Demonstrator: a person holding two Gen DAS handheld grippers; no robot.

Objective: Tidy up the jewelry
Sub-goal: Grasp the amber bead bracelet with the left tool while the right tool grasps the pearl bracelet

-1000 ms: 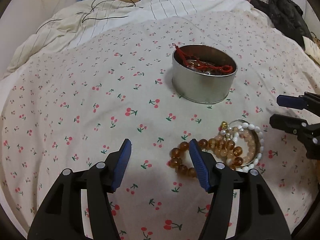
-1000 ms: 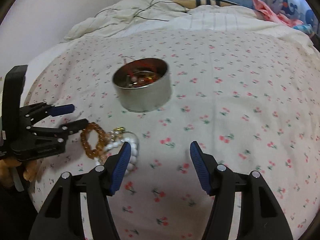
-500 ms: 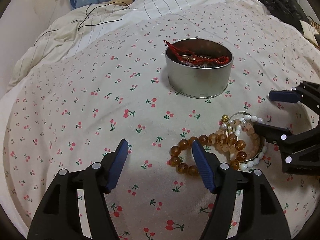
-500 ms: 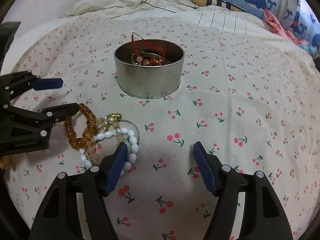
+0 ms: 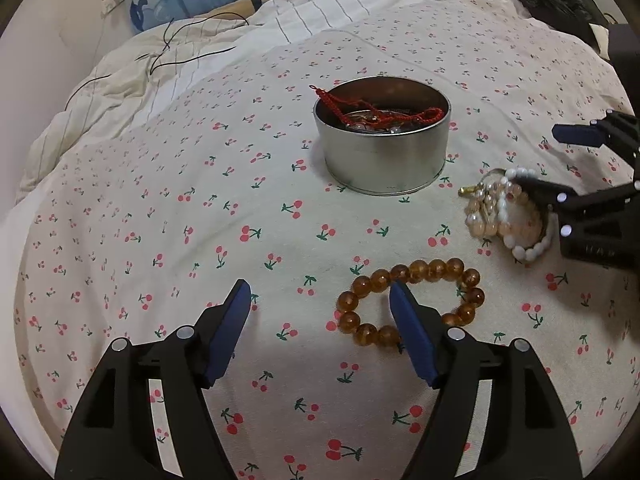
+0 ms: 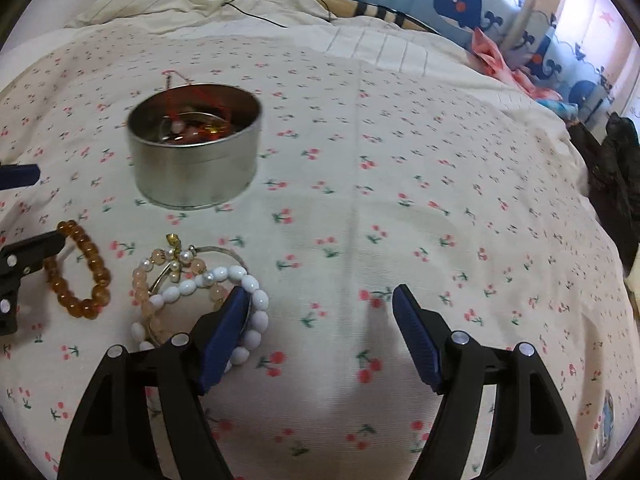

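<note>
The tin is brushed metal, dull outside, shinier within; a red woven cord lies across its rim. The amber beads are glossy and translucent. The white beads look smooth and opaque, the peach ones pearly. The sheet is matt printed cloth. Each gripper is matt black plastic with ribbed blue pads.

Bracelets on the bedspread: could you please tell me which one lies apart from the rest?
The amber bracelet: big brown beads, alone. The white bracelet and pink bracelet are tangled together.
</note>
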